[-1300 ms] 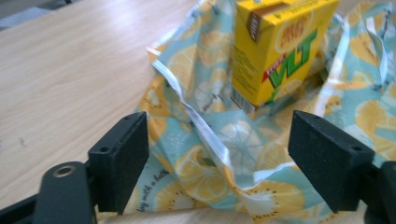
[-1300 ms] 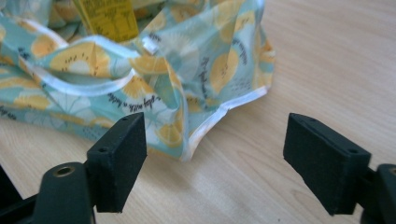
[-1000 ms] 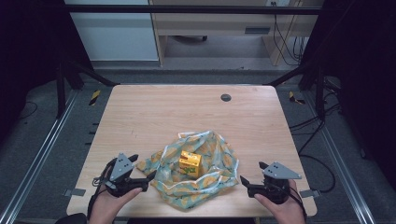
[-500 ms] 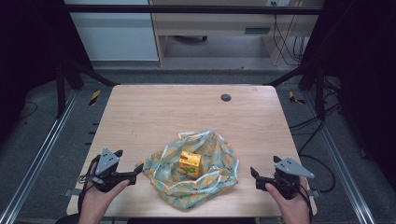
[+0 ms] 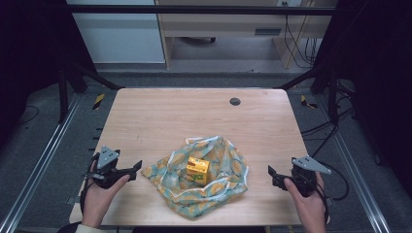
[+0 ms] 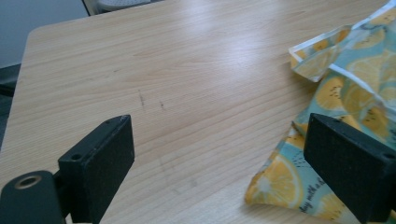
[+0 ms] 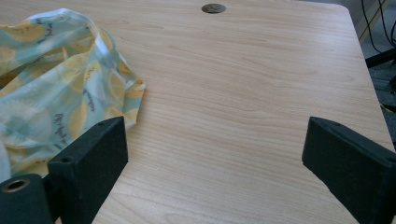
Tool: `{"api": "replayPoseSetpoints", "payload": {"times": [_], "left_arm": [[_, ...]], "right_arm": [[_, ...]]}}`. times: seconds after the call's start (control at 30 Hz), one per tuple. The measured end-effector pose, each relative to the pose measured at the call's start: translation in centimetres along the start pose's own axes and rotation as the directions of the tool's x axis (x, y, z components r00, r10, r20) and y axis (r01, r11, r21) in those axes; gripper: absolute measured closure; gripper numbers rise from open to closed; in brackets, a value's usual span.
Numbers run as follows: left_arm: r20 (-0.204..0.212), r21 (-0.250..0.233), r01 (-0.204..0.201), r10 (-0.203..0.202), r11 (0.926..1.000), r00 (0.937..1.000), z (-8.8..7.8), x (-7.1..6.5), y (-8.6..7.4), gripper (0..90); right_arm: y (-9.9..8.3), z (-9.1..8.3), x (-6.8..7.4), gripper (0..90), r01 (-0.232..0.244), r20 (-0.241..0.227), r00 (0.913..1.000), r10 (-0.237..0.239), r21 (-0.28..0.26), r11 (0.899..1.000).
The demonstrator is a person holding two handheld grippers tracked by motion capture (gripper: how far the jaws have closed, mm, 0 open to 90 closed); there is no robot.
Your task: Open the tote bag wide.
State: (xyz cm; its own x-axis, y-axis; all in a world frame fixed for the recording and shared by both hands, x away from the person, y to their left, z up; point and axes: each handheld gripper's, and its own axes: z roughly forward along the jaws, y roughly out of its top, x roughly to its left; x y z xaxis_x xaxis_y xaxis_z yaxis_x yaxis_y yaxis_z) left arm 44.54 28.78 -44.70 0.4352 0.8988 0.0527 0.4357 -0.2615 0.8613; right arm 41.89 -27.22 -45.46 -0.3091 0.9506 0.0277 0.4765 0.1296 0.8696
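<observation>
Your left gripper [image 5: 137, 167] is released, nothing between its jaws, sitting just off the cloth's [image 5: 221, 189] left edge. Your right gripper [image 5: 270, 173] is released too, a bit clear of the cloth's right side. The cloth lies crumpled on the tabletop [image 5: 184, 114] near you, with a yellow box [image 5: 197, 170] on it.
</observation>
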Motion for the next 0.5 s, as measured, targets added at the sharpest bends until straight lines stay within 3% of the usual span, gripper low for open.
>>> {"api": "replayPoseSetpoints", "payload": {"times": [0.5], "left_arm": [[-0.047, 0.020, 0.030, -0.029, 0.9994, 0.9985, 1.4, 3.0, -0.2, 8.5]], "right_arm": [[0.9, 2.6, -1.1, 7.1, -0.023, 0.011, 0.9997, 0.023, 0.036, 0.999]]}}
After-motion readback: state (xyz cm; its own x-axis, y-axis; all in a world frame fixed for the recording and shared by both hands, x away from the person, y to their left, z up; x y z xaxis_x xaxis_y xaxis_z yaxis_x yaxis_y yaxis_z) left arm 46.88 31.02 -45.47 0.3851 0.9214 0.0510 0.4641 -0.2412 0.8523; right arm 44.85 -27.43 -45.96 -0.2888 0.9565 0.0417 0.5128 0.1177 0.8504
